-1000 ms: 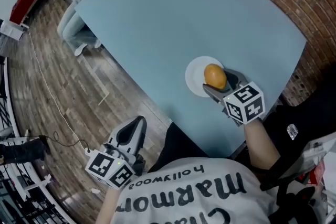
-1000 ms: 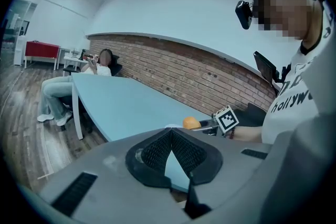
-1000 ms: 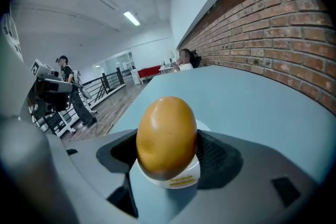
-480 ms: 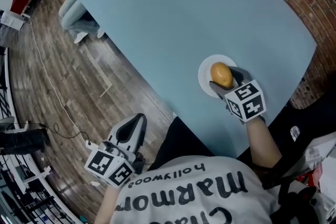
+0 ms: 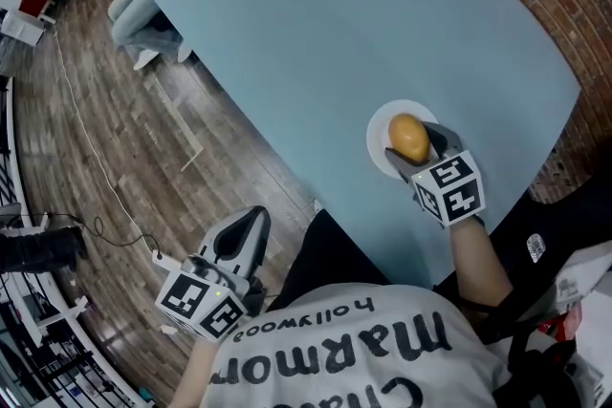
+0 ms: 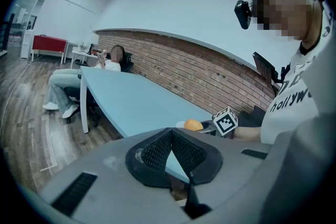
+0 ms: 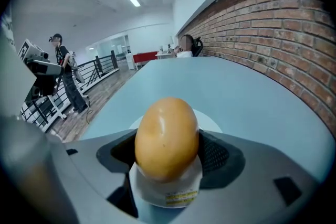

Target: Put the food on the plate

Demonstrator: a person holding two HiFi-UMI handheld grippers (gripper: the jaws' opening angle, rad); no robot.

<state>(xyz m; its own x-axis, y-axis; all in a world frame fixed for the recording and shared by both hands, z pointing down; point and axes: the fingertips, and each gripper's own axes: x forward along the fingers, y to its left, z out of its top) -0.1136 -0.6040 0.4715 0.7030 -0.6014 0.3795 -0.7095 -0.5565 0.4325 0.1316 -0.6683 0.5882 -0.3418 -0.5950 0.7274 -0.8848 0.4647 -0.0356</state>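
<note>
Food [image 5: 408, 138], an orange oval lump, sits clamped between the jaws of the right tool [image 5: 417, 153], over the white plate [image 5: 376, 140]. In the head view it covers the plate's middle, with bare rim showing from 7 to 12 o'clock. The plate lies near the desk [image 5: 335, 24] edge closest to the person, at about 3 o'clock in that view.

In the right gripper view the food [image 7: 167, 136] stands taller than it is wide, its long axis upright between the jaws, with a white labelled base under it. The plate [image 7: 212, 123] shows just behind, at 12 o'clock. Whether the food already touches the plate cannot be told.

The left tool [image 5: 247, 229] hangs off the desk over the wooden floor at 7 o'clock, jaws closed on nothing, well apart from the plate.

The food seems already above its target, so the coming move looks like a short drop straight down and a release by the right tool alone. Being egg-shaped, it may roll toward the rim.
</note>
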